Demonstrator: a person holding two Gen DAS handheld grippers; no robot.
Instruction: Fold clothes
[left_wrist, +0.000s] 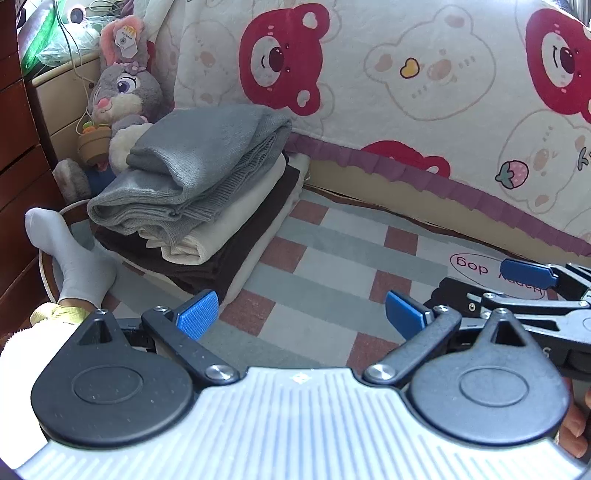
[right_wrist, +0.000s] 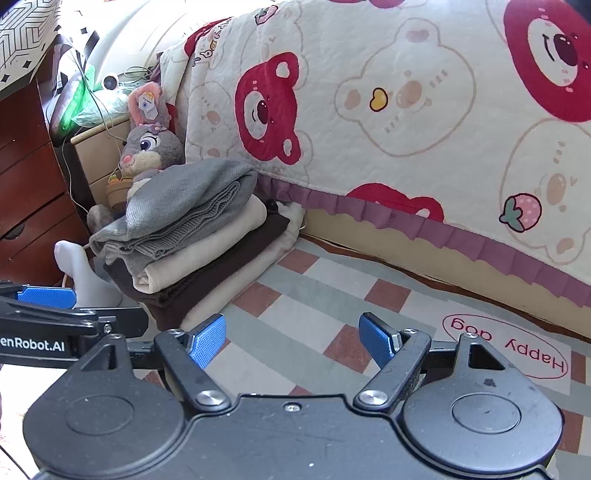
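Note:
A stack of folded clothes (left_wrist: 207, 192) sits on the checked rug at the left, a grey knit on top, then cream, dark brown and white layers. It also shows in the right wrist view (right_wrist: 192, 236). My left gripper (left_wrist: 301, 314) is open and empty, low over the rug, right of the stack's near corner. My right gripper (right_wrist: 293, 341) is open and empty, also over the rug beside the stack. A blue fingertip of the right gripper (left_wrist: 528, 271) shows in the left wrist view, and a blue fingertip of the left gripper (right_wrist: 46, 297) shows in the right wrist view.
A bed with a bear-print quilt (left_wrist: 424, 81) runs along the back. A plush rabbit (left_wrist: 122, 96) leans by a nightstand (left_wrist: 66, 96) behind the stack. A person's socked foot (left_wrist: 70, 254) rests left of the stack. The checked rug (left_wrist: 332, 258) bears a "Happy dog" label (right_wrist: 509, 350).

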